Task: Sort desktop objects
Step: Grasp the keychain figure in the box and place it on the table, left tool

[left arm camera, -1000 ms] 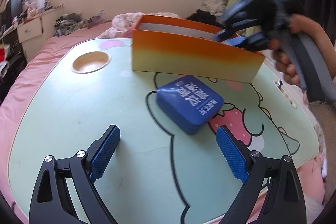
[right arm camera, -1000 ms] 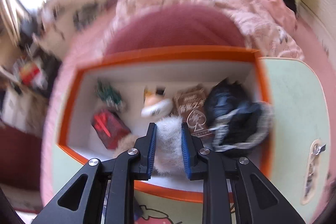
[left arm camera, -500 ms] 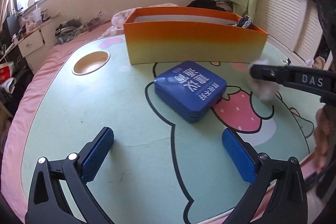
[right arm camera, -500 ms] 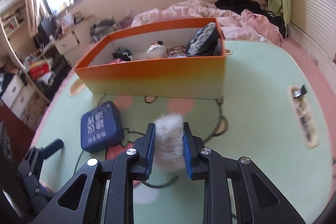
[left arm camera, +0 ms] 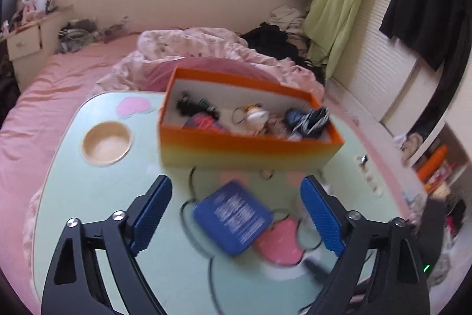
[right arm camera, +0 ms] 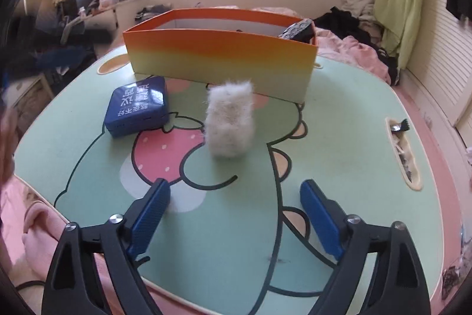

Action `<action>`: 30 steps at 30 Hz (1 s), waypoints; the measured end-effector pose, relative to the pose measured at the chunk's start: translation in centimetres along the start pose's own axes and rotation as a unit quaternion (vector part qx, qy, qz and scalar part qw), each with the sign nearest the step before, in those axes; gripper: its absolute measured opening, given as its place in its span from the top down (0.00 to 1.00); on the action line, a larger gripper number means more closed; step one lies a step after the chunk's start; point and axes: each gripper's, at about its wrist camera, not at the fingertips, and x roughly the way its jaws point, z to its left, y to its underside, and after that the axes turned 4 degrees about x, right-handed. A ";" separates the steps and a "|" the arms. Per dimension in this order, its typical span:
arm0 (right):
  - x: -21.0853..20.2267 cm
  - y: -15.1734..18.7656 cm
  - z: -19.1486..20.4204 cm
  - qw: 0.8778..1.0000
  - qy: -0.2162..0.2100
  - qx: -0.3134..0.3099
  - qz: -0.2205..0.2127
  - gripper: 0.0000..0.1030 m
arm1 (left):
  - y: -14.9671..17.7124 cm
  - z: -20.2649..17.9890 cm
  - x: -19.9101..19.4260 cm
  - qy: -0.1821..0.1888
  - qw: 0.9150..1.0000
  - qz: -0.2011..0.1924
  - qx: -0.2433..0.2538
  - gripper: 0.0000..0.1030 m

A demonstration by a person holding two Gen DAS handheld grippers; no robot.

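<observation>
A white fluffy block (right arm camera: 229,120) stands upright on the green cartoon table (right arm camera: 339,138), in front of the orange box (right arm camera: 221,61). A blue tin (right arm camera: 137,109) lies to its left. My right gripper (right arm camera: 234,214) is open and empty, pulled back from the fluffy block. My left gripper (left arm camera: 236,214) is open and empty, raised above the blue tin (left arm camera: 233,216). From there the orange box (left arm camera: 244,143) shows several small items inside, among them a dark bundle (left arm camera: 308,120) and a small figurine (left arm camera: 253,115).
A round cup recess (left arm camera: 106,143) sits at the table's left. A slot with small bits (right arm camera: 402,149) runs along the table's right edge. Pink bedding (left arm camera: 206,55) surrounds the table. A shelf with clutter (left arm camera: 436,170) stands at the right.
My right gripper carried the fluffy block out of the orange box, set it upright on the table, opened and backed off. My left gripper rose and tilted down over the blue tin.
</observation>
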 end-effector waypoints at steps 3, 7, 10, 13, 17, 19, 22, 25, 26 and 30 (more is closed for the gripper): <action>0.0 0.3 -0.4 1.000 -0.003 0.003 0.000 0.00 | -3.7 -1.1 1.9 -0.005 1.000 0.019 0.007 0.27; 0.1 0.6 -0.4 1.000 -0.003 0.003 0.003 0.00 | -7.6 -2.9 7.2 -0.021 0.995 0.096 0.033 0.27; 0.0 0.5 -0.2 1.000 -0.004 0.003 0.004 0.00 | -9.0 -3.9 12.0 -0.054 0.986 0.154 0.035 0.27; 0.0 0.5 -0.2 1.000 -0.004 0.004 0.003 0.00 | -9.3 -4.5 15.1 -0.068 0.980 0.186 0.029 0.34; 0.0 0.3 -0.3 1.000 -0.006 0.005 0.003 0.00 | -8.7 -5.0 17.7 -0.063 0.971 0.228 0.033 0.63; 0.0 0.3 -0.4 1.000 -0.007 0.005 0.003 0.00 | -8.8 -4.6 17.6 -0.060 0.975 0.211 0.017 0.65; 0.0 0.3 -0.4 1.000 -0.008 0.006 0.003 0.00 | -9.0 -3.9 16.9 -0.039 0.980 0.197 0.007 0.65; 0.0 0.3 -0.3 1.000 -0.007 0.006 0.003 0.00 | -9.3 -3.0 12.9 0.034 0.988 0.150 -0.022 0.65; 0.0 0.3 -0.3 1.000 -0.007 0.007 0.003 0.00 | -9.2 -3.2 11.1 0.051 0.990 0.131 -0.022 0.65; 0.0 0.3 -0.3 1.000 -0.006 0.007 0.003 0.00 | -6.2 -4.6 4.1 0.088 0.993 0.075 0.017 0.65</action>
